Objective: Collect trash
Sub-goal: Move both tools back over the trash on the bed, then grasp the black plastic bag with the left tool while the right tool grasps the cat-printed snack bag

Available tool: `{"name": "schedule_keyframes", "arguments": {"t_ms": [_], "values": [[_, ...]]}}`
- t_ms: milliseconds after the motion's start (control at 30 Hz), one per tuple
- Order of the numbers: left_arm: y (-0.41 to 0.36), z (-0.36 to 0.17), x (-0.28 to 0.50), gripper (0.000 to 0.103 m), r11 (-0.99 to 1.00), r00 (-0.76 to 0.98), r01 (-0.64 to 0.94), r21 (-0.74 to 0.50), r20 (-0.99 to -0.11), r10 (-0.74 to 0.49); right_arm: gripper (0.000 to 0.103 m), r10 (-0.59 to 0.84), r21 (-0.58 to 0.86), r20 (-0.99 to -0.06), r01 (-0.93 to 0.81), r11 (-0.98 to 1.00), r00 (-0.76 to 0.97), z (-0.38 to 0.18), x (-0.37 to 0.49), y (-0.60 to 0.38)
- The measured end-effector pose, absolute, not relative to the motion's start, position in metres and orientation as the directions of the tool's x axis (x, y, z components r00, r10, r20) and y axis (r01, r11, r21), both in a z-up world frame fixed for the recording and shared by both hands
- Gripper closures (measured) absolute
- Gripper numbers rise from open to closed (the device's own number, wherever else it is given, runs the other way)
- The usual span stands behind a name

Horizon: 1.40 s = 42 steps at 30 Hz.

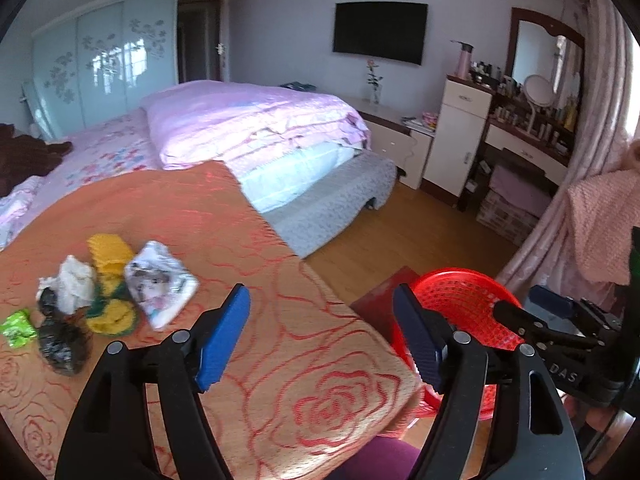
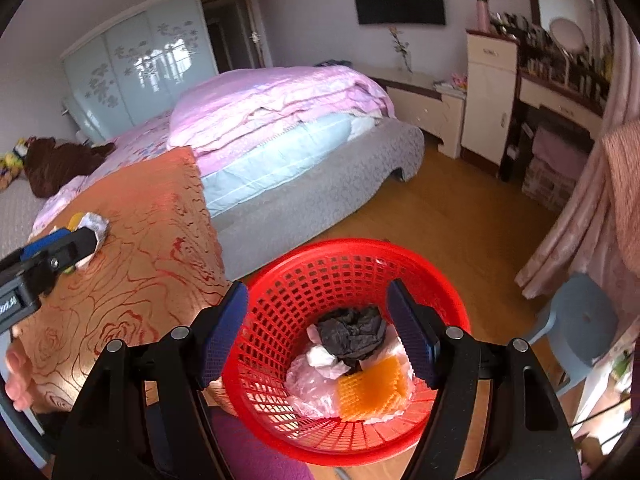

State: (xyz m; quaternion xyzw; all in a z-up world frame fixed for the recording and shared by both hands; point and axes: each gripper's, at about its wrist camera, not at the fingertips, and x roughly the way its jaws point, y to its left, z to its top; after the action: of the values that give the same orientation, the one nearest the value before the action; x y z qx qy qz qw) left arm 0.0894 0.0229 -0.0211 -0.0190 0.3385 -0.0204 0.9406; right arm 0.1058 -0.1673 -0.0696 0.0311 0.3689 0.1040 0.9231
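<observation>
A pile of trash lies on the orange rose-patterned cloth (image 1: 260, 280): a printed wrapper (image 1: 160, 284), white crumpled paper (image 1: 72, 284), yellow-green netting (image 1: 110, 280), a black bag (image 1: 60, 344) and a green wrapper (image 1: 16, 328). My left gripper (image 1: 322, 328) is open and empty, to the right of the pile. My right gripper (image 2: 318, 332) is open and empty above the red basket (image 2: 280, 280), which holds a black bag (image 2: 352, 336), orange netting (image 2: 368, 396) and clear plastic (image 2: 308, 384). The basket also shows in the left wrist view (image 1: 464, 292).
A bed with a pink quilt (image 1: 248, 120) stands behind the cloth. A white cabinet (image 1: 456, 144) and a dressing table (image 1: 528, 144) line the far right. Pink curtains (image 1: 560, 216) hang at right. A grey stool (image 2: 580, 320) stands right of the basket on the wooden floor (image 2: 440, 216).
</observation>
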Motion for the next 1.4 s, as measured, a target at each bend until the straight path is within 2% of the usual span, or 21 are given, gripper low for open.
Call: {"name": "schedule_keyframes", "arguments": {"t_ms": [567, 1033, 1233, 1400], "values": [[0.09, -0.015, 0.068, 0.031, 0.986, 0.768, -0.164, -0.005, -0.628, 0.125, 0.034, 0.255, 0.084, -0.65, -0.265, 0.96, 0.716, -0.057, 0.097, -0.117], [0.213, -0.026, 0.038, 0.031, 0.903, 0.694, -0.428, -0.041, -0.655, 0.299, 0.034, 0.381, 0.143, -0.617, -0.379, 0.914, 0.688, -0.036, 0.111, -0.047], [0.241, -0.034, 0.036, 0.031, 0.891, 0.674, -0.449, -0.067, -0.68, 0.288, 0.034, 0.449, 0.183, -0.606, -0.435, 0.882, 0.656, -0.034, 0.111, -0.012], [0.239, -0.04, 0.041, 0.031, 0.912, 0.68, -0.406, -0.062, -0.687, 0.256, 0.034, 0.444, 0.167, -0.631, -0.448, 0.878, 0.636, -0.046, 0.107, -0.007]]}}
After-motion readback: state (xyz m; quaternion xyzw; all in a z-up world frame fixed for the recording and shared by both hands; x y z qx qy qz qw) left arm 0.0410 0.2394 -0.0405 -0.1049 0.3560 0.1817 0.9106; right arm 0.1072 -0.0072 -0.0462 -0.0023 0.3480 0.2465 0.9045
